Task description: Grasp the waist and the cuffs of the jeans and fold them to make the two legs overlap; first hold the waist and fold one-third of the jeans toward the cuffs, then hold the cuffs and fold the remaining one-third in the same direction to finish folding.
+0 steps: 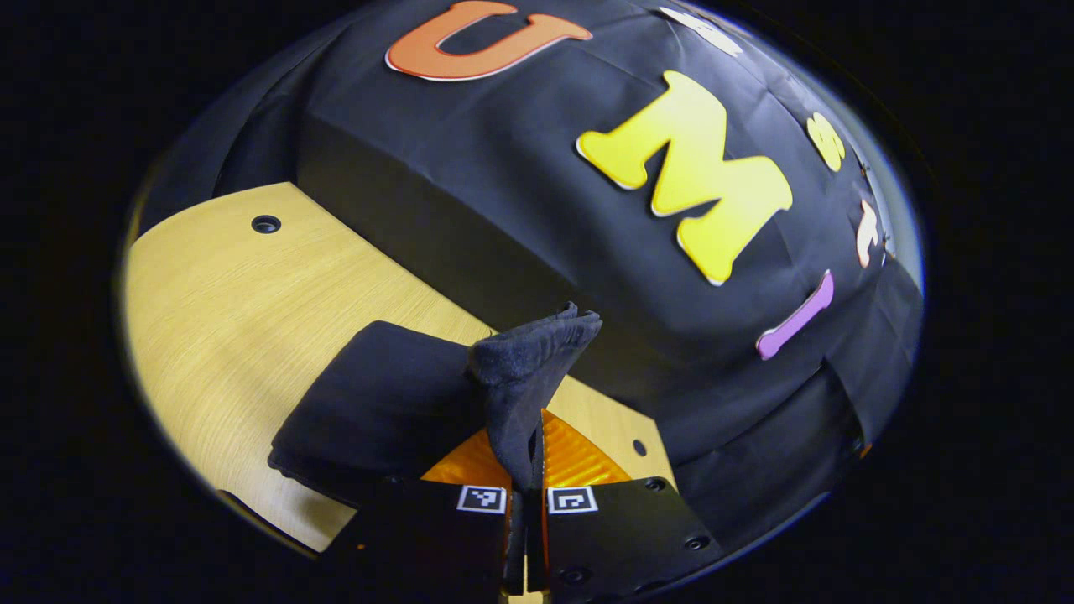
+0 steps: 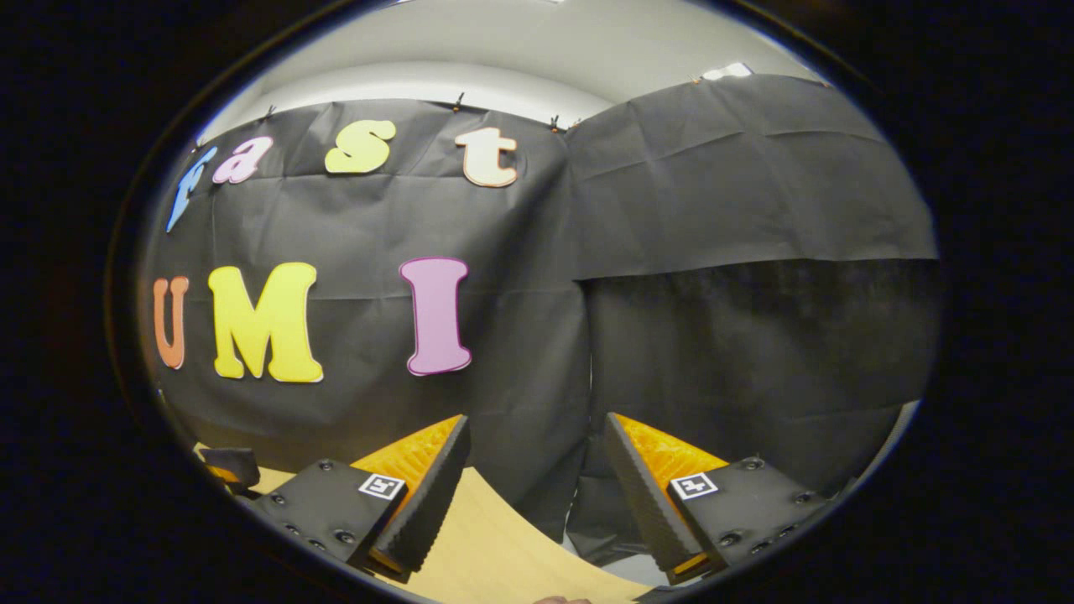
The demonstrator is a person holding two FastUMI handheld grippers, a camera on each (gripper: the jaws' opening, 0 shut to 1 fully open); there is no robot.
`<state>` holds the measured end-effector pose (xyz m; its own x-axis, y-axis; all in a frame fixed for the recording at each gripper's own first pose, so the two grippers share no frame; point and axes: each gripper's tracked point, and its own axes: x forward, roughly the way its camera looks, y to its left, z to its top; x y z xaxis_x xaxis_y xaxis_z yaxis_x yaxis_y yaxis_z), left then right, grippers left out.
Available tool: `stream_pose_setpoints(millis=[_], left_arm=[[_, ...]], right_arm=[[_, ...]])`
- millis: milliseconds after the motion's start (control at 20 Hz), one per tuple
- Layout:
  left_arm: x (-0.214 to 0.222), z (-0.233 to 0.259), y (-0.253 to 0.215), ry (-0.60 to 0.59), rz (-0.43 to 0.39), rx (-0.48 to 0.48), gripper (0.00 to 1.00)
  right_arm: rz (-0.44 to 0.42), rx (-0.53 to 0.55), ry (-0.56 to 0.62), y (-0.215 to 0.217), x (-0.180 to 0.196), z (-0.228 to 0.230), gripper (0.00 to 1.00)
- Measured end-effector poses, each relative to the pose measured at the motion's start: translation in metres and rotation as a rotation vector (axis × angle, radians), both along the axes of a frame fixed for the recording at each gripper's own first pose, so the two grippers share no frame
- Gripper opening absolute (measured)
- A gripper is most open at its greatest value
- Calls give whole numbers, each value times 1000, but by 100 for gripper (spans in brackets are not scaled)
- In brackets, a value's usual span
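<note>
My left gripper [image 1: 524,470] pinches a raised edge of the dark jeans [image 1: 394,403] above the wooden table [image 1: 218,319], my right gripper [image 2: 533,486] spread empty, so I should lay this fold flat and square.

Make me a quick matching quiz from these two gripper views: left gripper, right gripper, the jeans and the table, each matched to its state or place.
Things:
1. left gripper
2. right gripper
3. jeans
4. table

States:
A. light wood surface under the folded cloth
B. fingers spread apart, nothing between them
C. dark, folded, one edge lifted up
D. fingers closed on a fold of fabric

Pairs: 1-D, 2-B, 3-C, 4-A
</note>
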<state>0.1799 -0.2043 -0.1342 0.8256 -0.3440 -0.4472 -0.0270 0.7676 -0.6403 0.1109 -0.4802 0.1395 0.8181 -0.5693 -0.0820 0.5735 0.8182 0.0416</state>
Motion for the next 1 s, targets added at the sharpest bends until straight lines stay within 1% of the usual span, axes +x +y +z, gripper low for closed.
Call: stream_pose_setpoints(millis=[100, 200, 250, 300, 350, 400, 500, 600, 650, 750, 800, 850, 1000], left_arm=[[-6, -15, -16, 7, -63, 83, 6], [-18, -37, -33, 28, -136, 158, 13], [-22, -49, -42, 52, -169, 178, 22], [-22, -64, -48, 78, -183, 204, 27], [-23, -78, -52, 105, -196, 231, 19], [-25, -89, -54, 129, -209, 253, 35], [-25, -102, -57, 148, -232, 300, 39], [-18, -98, -59, 114, -256, 362, 43], [-14, -93, -64, 95, -281, 372, 58], [-7, -83, -72, 71, -321, 397, 70], [-29, -87, -71, 55, -334, 408, 88], [-12, -87, -75, 39, -342, 414, 88], [-15, -61, -84, -19, -378, 421, 88]], right_arm=[[-8, 0, 7, -6, -6, -1, 99], [-23, 0, 8, -12, -13, -2, 98], [-29, 2, 8, -15, -15, -1, 98], [-36, 4, 12, -18, -19, -3, 98], [-42, 6, 14, -21, -23, -3, 98], [-52, 11, 12, -23, -26, -3, 98], [-61, 26, 8, -25, -31, -4, 98], [-63, 29, 7, -24, -32, -4, 99], [-62, 27, 4, -23, -33, -3, 98], [-57, 21, -1, -20, -33, 0, 99], [-54, 18, -1, -19, -33, 0, 99], [-51, 16, -1, -18, -33, 1, 99], [-46, 26, -2, -16, -33, 0, 99]])
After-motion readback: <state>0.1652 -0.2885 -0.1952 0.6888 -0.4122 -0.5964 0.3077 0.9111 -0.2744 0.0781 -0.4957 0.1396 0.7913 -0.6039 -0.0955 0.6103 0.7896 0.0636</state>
